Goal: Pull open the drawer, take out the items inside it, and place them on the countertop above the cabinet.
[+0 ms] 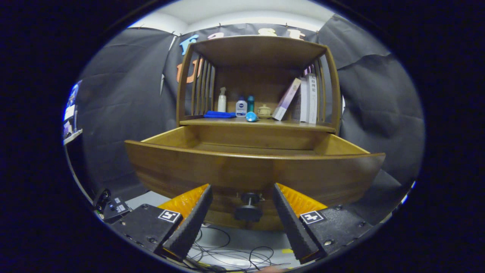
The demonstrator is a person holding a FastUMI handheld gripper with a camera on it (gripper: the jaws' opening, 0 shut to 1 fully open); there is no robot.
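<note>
The wooden cabinet's drawer (212, 170) stands pulled out toward me, its front panel close ahead. A black round knob (248, 208) sticks out of the panel's lower middle, between my two fingers and apart from both. My gripper (242, 191) is open, its black ribbed fingers (191, 220) spread to either side of the knob. The drawer's inside is hidden behind its front panel. Above it is the countertop (299, 124), which carries a blue cloth (219, 114), a spray bottle (222, 100), two small bottles (241, 107), a blue object (251, 117), a small pot (264, 111) and books (307, 98).
The cabinet has slatted sides and a top shelf (257, 47) over the countertop. Black cables (227, 252) lie on the pale floor under my fingers. A small black device (110, 206) sits at the lower left. Black cloth walls surround the cabinet.
</note>
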